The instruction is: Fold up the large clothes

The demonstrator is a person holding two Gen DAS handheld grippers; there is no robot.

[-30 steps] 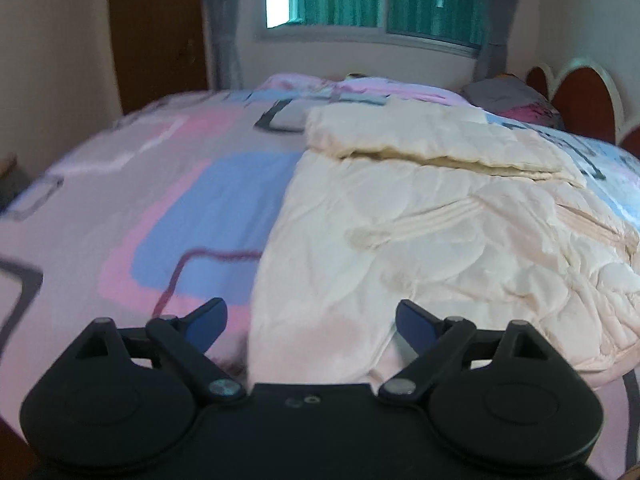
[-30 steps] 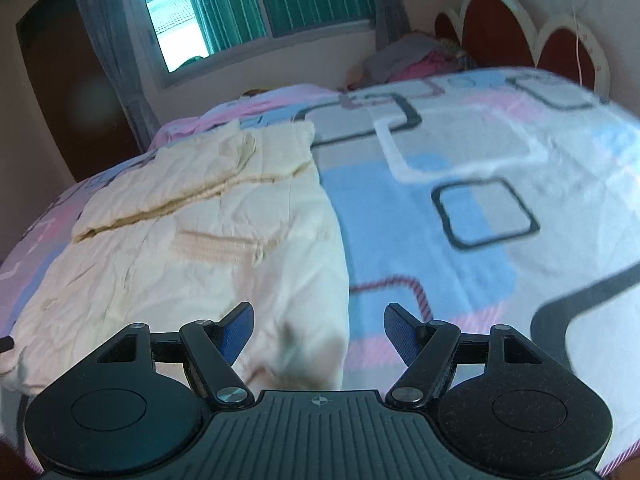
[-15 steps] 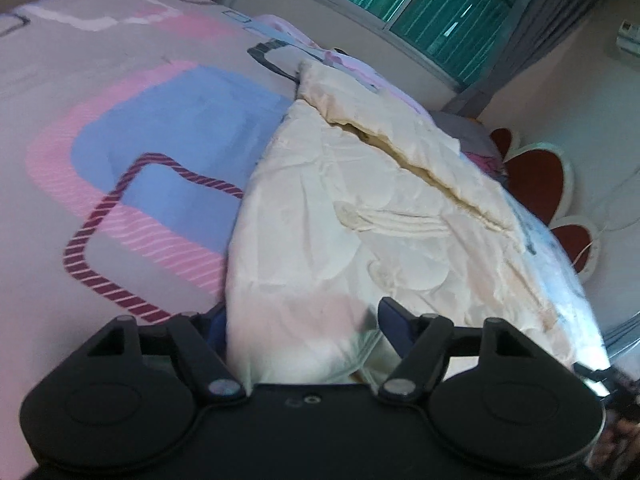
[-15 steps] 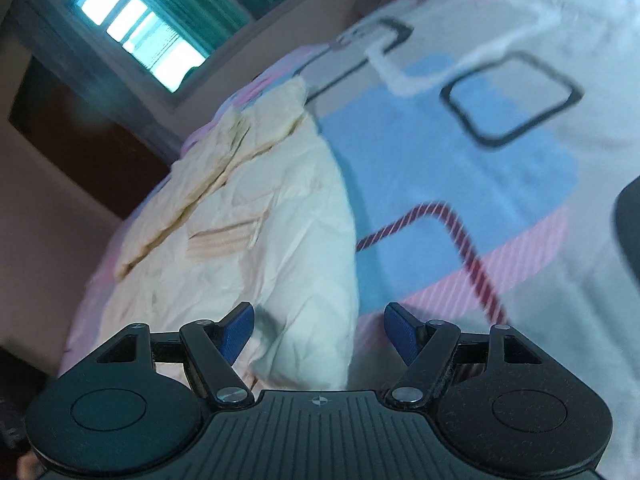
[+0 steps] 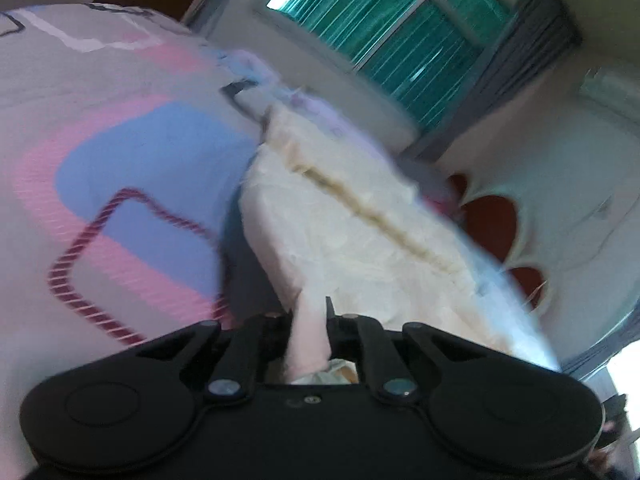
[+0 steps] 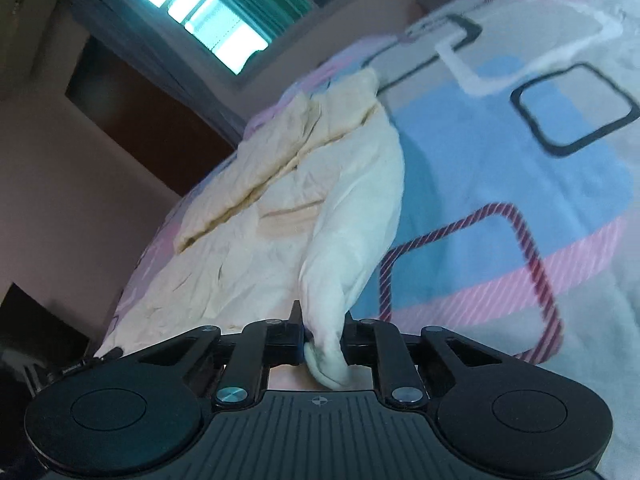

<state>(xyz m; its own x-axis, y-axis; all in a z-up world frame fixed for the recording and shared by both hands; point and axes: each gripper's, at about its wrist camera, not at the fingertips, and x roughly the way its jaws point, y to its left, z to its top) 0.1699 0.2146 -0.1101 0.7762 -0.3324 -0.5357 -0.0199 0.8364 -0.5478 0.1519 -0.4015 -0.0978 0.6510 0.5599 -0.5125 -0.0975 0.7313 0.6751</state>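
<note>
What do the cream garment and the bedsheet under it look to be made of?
Cream garment: thin woven cloth, probably cotton or similar, matte; it shows fine crinkles and bunches softly where the right gripper pinches it. Bedsheet: smooth printed fabric, matte, lying flat; the fibre cannot be told.

Patterned bedsheet, green-curtained window, headboard (blurred, probably wooden).

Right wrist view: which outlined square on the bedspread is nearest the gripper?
The maroon striped-outline square, just right of the right gripper, which is closing on the cream garment. The black-outlined square lies farther up the bedspread.
</note>
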